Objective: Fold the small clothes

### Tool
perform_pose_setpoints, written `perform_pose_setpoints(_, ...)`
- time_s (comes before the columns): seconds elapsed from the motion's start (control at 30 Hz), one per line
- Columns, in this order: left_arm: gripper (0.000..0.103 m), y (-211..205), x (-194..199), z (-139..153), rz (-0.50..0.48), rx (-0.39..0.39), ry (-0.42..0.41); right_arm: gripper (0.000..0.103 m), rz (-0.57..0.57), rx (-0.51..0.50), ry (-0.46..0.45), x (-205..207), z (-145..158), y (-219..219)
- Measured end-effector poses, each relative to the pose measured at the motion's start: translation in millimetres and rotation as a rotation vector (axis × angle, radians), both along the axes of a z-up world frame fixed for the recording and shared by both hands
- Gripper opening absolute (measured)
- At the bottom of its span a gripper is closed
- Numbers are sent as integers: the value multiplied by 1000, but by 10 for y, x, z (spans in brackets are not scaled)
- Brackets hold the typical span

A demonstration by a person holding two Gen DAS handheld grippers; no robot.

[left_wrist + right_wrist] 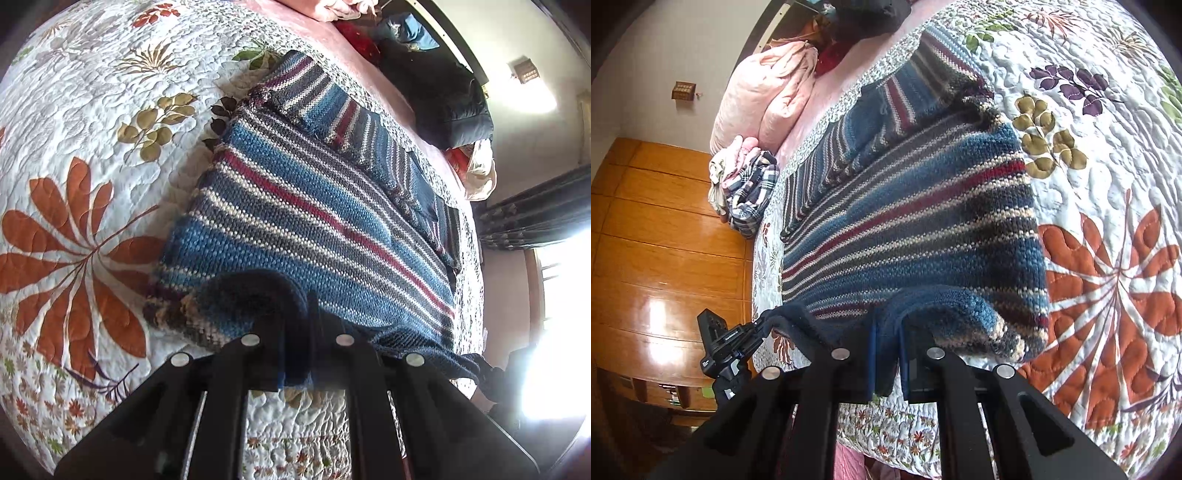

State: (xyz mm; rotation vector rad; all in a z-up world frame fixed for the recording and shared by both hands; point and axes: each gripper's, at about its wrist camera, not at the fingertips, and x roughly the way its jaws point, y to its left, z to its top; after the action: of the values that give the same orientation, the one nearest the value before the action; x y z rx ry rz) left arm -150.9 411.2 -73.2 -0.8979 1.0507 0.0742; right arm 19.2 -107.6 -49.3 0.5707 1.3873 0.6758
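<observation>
the striped knit sweater lies spread on the floral quilt, its near hem lifted at both corners. the left gripper pinches one hem corner, fingers pressed on the knit; the right gripper pinches the other the same way. far off sit a pink pillow, a plaid bundle and a dark jacket; nothing lies on the sweater.

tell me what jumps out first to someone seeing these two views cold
The striped knit sweater in blue, grey, white and dark red, spread across the middle of the bed. Both the left gripper and the right gripper are shut on its near hem, lifting it. Next comes the white quilt under it, with a big orange leaf print beside the sweater.
</observation>
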Motion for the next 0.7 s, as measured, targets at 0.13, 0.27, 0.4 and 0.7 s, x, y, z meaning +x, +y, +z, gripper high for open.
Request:
perform_pose_setpoints(0.13,8,42,226,-91,-6,-10,-1,10,-5,0,27,232,-121,28)
perform_pose_setpoints(0.27,8,88,404,-207,0,-29,6,10,-17,-3,61,440,-282,74)
perform_pose_setpoints(0.4,9,147,540,-384,6,-64,27,10,-33,-1,100,581,-454,100)
perform_pose_setpoints(0.7,14,274,596,-527,-14,-163,13,14,-37,20,151,723,-650,9)
